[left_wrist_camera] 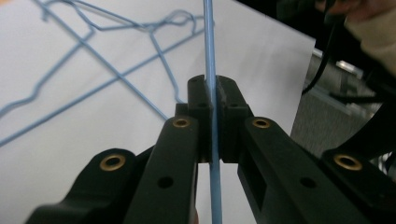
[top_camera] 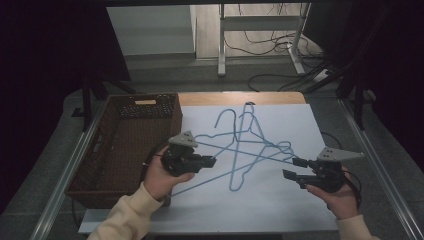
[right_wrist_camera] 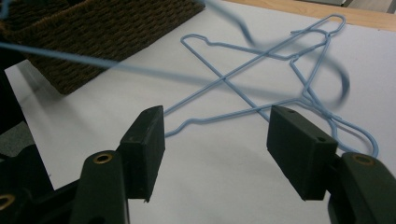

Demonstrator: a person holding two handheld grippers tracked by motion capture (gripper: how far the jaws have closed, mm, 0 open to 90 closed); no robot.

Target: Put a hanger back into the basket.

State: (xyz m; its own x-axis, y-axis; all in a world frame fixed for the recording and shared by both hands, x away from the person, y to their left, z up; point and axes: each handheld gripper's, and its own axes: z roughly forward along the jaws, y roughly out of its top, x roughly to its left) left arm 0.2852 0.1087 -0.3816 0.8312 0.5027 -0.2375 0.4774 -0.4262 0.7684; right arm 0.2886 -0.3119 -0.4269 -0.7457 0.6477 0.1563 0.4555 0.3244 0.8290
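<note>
- Presently the left gripper (top_camera: pixel 212 161) has its fingers (left_wrist_camera: pixel 201 100) clamped tight on the straight wire of one blue hanger (top_camera: pixel 250 162); in the left gripper view the wire runs upright through the closed gap between the pads.
- That held hanger is raised off the white sheet (top_camera: pixel 280 200) at the gripped end. It appears blurred and lifted across the right gripper view, which suggests it is being drawn clear of the pile.
- The other blue hangers (top_camera: pixel 235 127) lie flat and crossed over one another on the sheet, near the middle of the bench (top_camera: pixel 280 98). Hooks and shoulders interlock, so a single grip on a straight run is a sensible way to separate one.
- The right gripper (top_camera: pixel 295 168) has its fingers (right_wrist_camera: pixel 147 140) spread wide with nothing between them. It sits low at the right edge of the pile, likely ready to steady the remaining wires.
- A brown woven basket (top_camera: pixel 107 150) stands just left of the sheet, touching its edge, and is the probable destination.
</note>
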